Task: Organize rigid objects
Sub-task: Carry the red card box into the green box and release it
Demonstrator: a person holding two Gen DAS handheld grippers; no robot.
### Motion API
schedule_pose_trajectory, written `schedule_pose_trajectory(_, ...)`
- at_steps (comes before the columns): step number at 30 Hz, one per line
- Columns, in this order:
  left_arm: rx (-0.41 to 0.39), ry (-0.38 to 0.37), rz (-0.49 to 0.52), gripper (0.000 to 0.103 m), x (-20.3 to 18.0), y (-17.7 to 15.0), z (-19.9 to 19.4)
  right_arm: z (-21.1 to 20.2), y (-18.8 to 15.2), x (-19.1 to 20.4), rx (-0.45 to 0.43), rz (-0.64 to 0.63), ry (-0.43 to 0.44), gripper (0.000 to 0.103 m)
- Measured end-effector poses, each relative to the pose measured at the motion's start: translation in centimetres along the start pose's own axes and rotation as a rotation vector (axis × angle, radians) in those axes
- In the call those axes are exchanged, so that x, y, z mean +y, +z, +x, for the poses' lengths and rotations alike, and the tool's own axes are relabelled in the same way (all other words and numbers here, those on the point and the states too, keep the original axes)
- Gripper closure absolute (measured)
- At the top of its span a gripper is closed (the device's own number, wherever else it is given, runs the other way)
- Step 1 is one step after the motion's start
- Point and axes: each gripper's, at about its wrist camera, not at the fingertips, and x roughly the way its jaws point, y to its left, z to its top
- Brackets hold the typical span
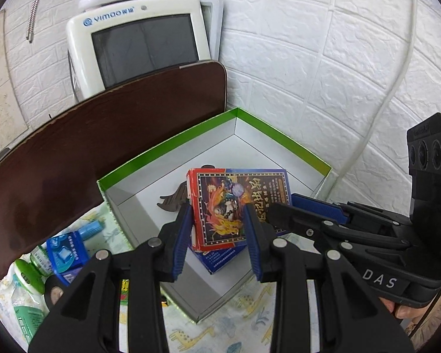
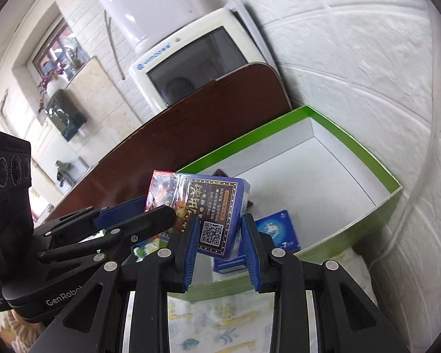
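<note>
1. Both tools pinch one card box over the green-rimmed tray: the left tool clenches its red end, the right tool its blue end.
2. The box looks light, stiff and film-wrapped, probably slippery; hold it across the flat faces.
3. Below it, on the tray floor, lies a blue carton.
4. Farther in, a dark object, hard to identify.

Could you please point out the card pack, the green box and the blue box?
Card pack (image 1: 220, 206): left wrist view, printed front face.
Green box (image 2: 352, 141): right wrist view, far rim.
Blue box (image 2: 279, 231): right wrist view, top face.
</note>
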Motion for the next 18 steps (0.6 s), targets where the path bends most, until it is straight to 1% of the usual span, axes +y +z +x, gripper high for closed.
schedule_pose_trajectory(5,0.041,-0.022,-0.020,0.071,0.1,0.1,2.1,1.2,0.1,-1.5,0.022,0.023,-0.020,0.071)
schedule_pose_trajectory(14,0.097,-0.024,-0.040,0.071,0.8,-0.1,4.6,3.1,-0.3,-3.0,0.067,0.051,-0.025,0.071)
schedule_pose_trajectory(18,0.110,-0.026,-0.048,0.071,1.1,-0.2,5.3,3.7,-0.3,-3.3,0.078,0.057,-0.030,0.071)
